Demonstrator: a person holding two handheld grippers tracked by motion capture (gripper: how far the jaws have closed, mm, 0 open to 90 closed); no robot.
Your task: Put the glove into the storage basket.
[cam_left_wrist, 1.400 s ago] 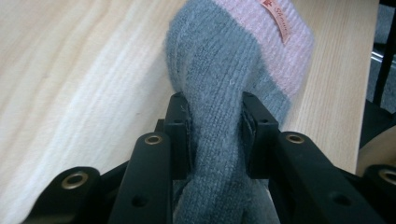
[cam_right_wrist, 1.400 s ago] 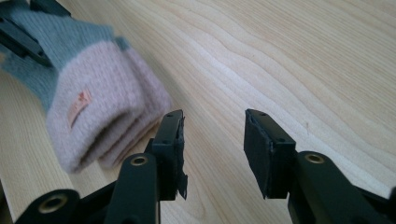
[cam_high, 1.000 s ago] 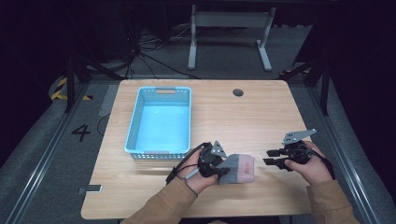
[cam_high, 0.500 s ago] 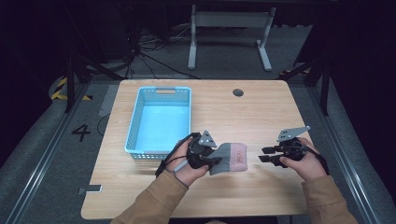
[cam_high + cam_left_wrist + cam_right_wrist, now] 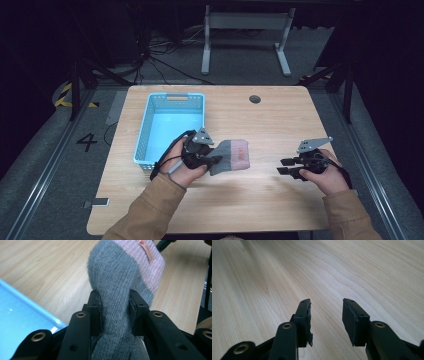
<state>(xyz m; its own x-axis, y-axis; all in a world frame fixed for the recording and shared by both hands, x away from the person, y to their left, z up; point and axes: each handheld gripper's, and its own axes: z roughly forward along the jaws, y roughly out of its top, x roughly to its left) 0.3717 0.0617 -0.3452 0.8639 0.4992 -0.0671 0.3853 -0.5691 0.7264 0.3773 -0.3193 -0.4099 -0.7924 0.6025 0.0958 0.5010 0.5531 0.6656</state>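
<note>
- Sock [image 5: 231, 156], grey with a pink cuff, pinched in the left tongs [image 5: 216, 160]; its cuff end reaches beyond their tips
- Right tongs [image 5: 325, 315] spread, over bare worktop [image 5: 362, 270]
- Blue basket [image 5: 170, 125] just beside the left tongs

One readable sign from my station: a floor number.

I can read a single dark digit "4" [image 5: 86, 142] painted on the grey floor [image 5: 40, 165] just left of the light wooden table [image 5: 280, 125]. In the left gripper view I also see a small orange-pink fabric tag [image 5: 147, 250] sewn on the pink ribbed cuff of the grey knitted sock [image 5: 117, 290]; it carries pale lettering, but that print is too small and tilted for me to make out.
</note>
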